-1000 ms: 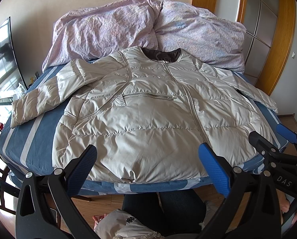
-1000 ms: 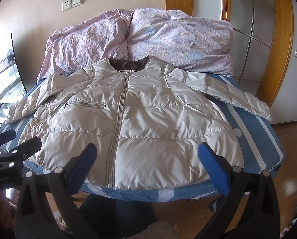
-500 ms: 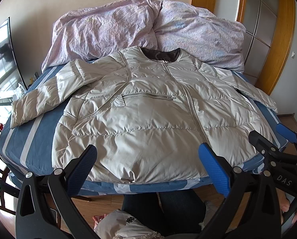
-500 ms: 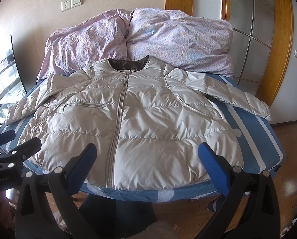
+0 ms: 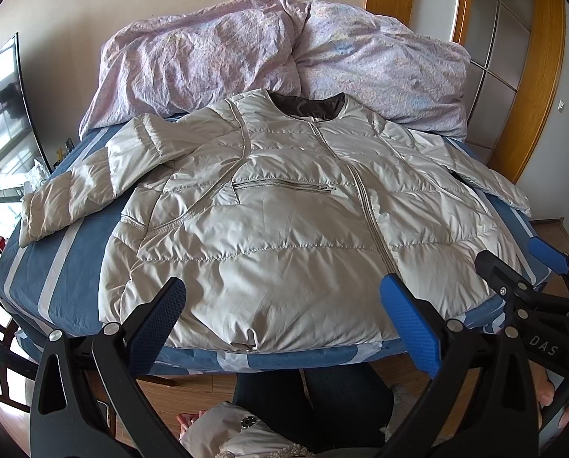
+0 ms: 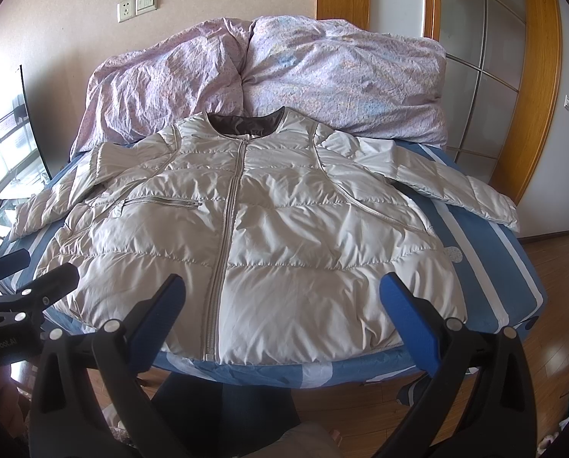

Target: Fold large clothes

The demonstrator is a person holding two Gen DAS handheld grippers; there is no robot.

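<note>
A silver-grey quilted puffer jacket (image 5: 277,229) lies flat and zipped on the bed, front up, collar at the far end, both sleeves spread out to the sides; it also shows in the right wrist view (image 6: 254,236). My left gripper (image 5: 284,324) is open and empty, held over the near hem on the jacket's left half. My right gripper (image 6: 284,320) is open and empty, over the near hem right of the zip. Each gripper shows at the edge of the other's view: the right one (image 5: 513,271) and the left one (image 6: 29,271).
The bed has a blue sheet with pale stripes (image 5: 55,267). A crumpled lilac duvet (image 5: 277,49) is heaped at the head, against the wall. A wooden-framed sliding door (image 6: 486,57) stands at the right. Wooden floor and the person's legs (image 5: 315,400) are below the near edge.
</note>
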